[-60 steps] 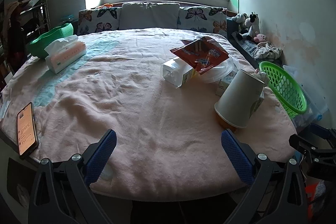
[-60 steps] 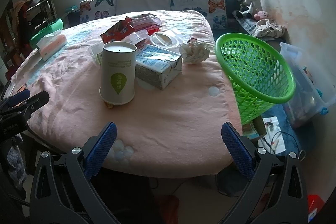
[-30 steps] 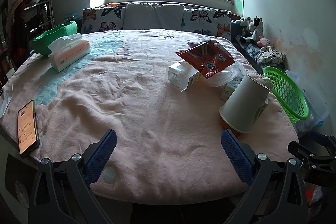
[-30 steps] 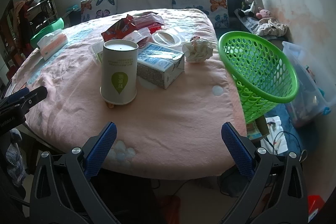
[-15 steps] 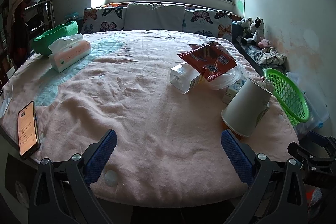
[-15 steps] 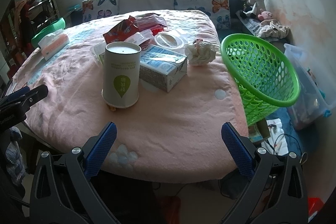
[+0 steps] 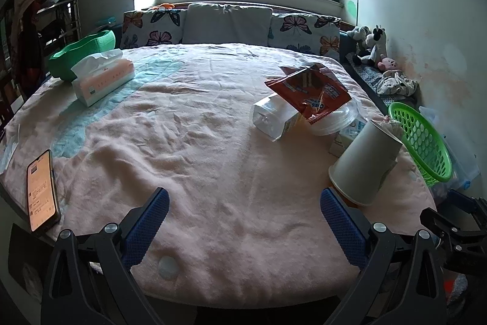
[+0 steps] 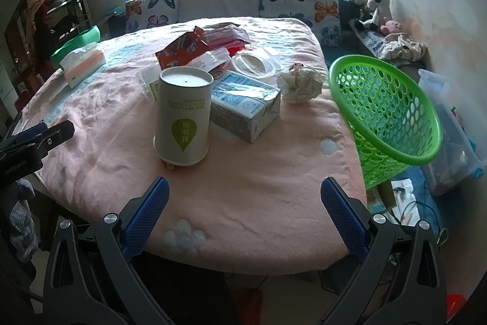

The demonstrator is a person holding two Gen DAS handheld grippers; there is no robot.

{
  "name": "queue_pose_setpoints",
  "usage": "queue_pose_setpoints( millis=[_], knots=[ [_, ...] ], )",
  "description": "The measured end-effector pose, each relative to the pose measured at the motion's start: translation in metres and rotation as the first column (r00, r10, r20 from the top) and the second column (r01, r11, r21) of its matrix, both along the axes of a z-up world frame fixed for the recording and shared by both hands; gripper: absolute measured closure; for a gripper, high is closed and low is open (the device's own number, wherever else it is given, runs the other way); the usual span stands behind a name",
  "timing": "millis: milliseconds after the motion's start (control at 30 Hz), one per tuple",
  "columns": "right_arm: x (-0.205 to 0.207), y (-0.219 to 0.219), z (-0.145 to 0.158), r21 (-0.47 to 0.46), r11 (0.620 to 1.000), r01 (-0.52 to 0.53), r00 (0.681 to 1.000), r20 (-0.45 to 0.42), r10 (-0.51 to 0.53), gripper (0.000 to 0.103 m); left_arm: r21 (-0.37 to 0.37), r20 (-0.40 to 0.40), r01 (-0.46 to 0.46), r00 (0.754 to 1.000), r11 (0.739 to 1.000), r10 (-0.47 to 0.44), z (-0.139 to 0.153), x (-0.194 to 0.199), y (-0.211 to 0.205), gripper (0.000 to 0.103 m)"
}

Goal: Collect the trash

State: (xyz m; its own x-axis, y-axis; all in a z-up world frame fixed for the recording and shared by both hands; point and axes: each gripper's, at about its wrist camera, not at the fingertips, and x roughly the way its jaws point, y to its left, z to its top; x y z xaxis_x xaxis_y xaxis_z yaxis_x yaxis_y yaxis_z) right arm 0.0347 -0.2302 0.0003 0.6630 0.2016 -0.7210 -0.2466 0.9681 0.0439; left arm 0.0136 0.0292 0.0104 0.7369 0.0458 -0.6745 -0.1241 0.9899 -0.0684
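Trash lies in a cluster on the pink-covered round table (image 8: 258,172): an upside-down paper cup (image 8: 183,116) (image 7: 363,165), a blue-and-white carton (image 8: 245,105), a crumpled paper ball (image 8: 299,84), a red snack wrapper (image 8: 181,51) (image 7: 307,92), a clear plastic lid (image 8: 254,64) and a small clear box (image 7: 272,116). A green mesh basket (image 8: 386,111) (image 7: 421,142) hangs off the table's right edge. My right gripper (image 8: 243,203) is open, near the front edge, short of the cup. My left gripper (image 7: 242,210) is open over bare cloth.
A tissue box (image 7: 102,76) and a green bowl (image 7: 82,54) stand at the far left. A lit phone (image 7: 41,191) lies at the left front edge. Behind the table is a sofa with butterfly cushions (image 7: 228,23); a clear storage bin (image 8: 450,136) stands on the floor at the right.
Both grippers have drifted slightly forward and up toward the table; the cup and trash sit a little nearer in the right view. Nothing was grasped or moved.
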Motion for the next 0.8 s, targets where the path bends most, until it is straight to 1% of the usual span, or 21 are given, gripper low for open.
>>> queue_pose_setpoints(
  millis=[200, 333, 533, 800],
  knots=[
    [0.005, 0.004, 0.003, 0.016, 0.999, -0.032, 0.999, 0.013, 0.031, 0.005, 0.003, 0.005, -0.005, 1.0, 1.0, 0.005, 0.002, 0.006, 0.006, 0.007],
    [0.01, 0.012, 0.009, 0.037, 0.996, -0.077, 0.997, 0.026, 0.077, 0.005, 0.003, 0.008, -0.01, 1.0, 1.0, 0.01, 0.004, 0.011, 0.011, 0.007],
    [0.024, 0.025, 0.015, 0.062, 0.991, -0.118, 0.993, 0.031, 0.116, 0.008, 0.007, 0.021, -0.014, 1.0, 1.0, 0.014, 0.008, 0.019, 0.02, 0.007],
    [0.057, 0.043, 0.013, 0.125, 0.978, -0.169, 0.985, -0.007, 0.171, 0.013, 0.005, 0.023, -0.028, 0.999, 1.0, 0.028, 0.008, 0.03, 0.031, 0.007]
  ],
)
